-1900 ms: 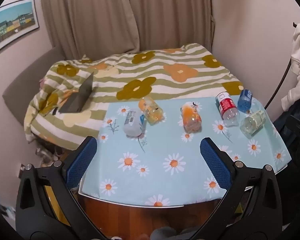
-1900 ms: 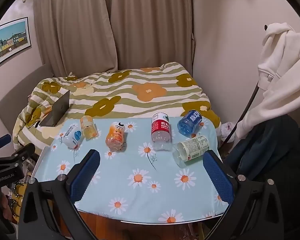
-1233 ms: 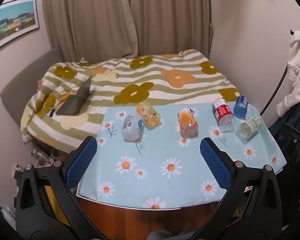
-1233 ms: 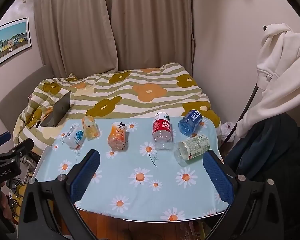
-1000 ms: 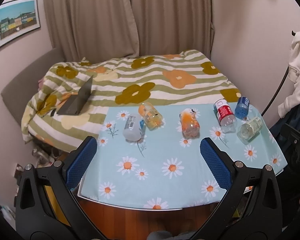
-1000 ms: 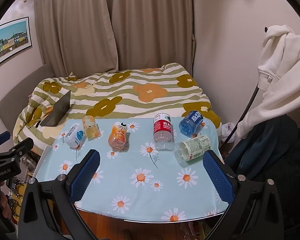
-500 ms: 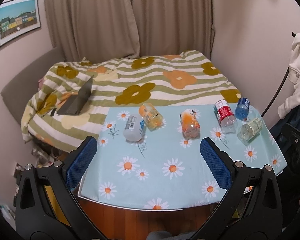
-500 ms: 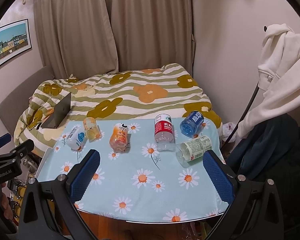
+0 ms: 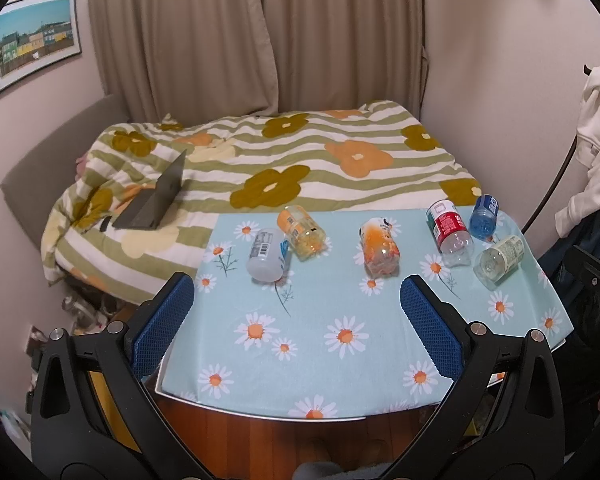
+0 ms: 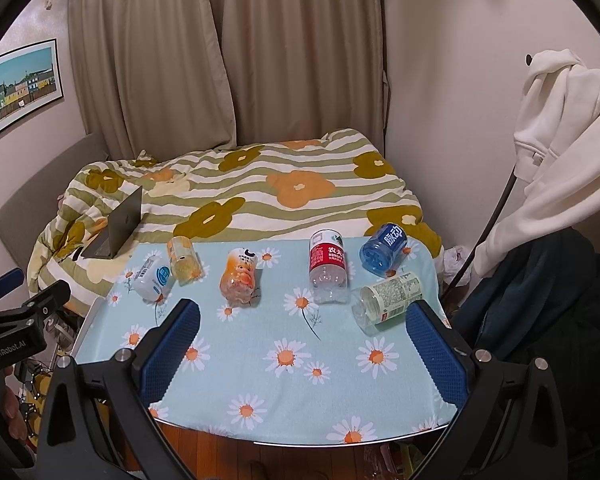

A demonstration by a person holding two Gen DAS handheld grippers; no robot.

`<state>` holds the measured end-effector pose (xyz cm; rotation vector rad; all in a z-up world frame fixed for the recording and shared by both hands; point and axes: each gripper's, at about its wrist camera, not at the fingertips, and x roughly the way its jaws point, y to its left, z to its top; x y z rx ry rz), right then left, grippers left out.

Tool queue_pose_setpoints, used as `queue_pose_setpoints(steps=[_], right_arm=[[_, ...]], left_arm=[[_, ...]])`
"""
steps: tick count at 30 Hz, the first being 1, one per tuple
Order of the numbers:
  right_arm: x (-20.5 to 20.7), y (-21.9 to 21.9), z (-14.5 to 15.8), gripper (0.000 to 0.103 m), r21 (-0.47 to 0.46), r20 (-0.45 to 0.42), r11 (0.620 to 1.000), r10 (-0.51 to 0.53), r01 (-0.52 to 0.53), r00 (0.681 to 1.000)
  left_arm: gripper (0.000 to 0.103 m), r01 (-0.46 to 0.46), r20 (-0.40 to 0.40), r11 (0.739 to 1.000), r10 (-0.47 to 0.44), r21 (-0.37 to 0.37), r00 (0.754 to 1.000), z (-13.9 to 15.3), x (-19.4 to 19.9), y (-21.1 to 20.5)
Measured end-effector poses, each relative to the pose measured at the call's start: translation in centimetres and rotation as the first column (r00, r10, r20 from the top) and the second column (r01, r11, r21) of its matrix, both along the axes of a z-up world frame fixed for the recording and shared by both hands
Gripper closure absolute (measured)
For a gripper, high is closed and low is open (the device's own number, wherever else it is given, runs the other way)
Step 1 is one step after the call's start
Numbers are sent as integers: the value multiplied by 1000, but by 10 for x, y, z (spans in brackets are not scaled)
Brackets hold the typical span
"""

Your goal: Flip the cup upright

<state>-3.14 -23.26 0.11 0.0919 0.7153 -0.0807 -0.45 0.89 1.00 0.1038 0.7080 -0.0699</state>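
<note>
6 cut-off bottle cups lie on their sides along the far half of the daisy tablecloth (image 9: 340, 364): white cup (image 9: 266, 255), yellow cup (image 9: 302, 233), orange cup (image 9: 379, 252), red-labelled cup (image 9: 449, 228), blue cup (image 9: 485, 216), green-labelled cup (image 9: 500, 258). Left gripper (image 9: 298, 320) and right gripper (image 10: 302, 338) hover above the near edge, jaws spread, empty. The cups' open ends probably face away.

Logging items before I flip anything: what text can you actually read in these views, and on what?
"GenRobot.AI": on the left hand-held gripper, seen from the right wrist.
"农夫": on the red-label bottle; smaller print below unreadable.
"脉动": on the blue bottle.
Green-label bottle, white bottle, orange bottle: print too small to read.
</note>
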Motion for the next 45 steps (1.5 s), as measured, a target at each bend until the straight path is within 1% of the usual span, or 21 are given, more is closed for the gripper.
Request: queue_pose_setpoints(steps=[37,41,45], right_arm=[[3,1,1,0,-10,-1,1000,0,0,1000],[5,2,1,0,-7,-4,1000,-4,4,1000],[7,6,5,0,1,-13,1000,-31,31,999]], left_arm=[[0,-1,2,1000,1,-4,1000,0,1,0],[0,5,-3,1000,-5,-5,1000,0,2,0],[0,24,-18,1000,-24,-2,1000,-1,8,-2]])
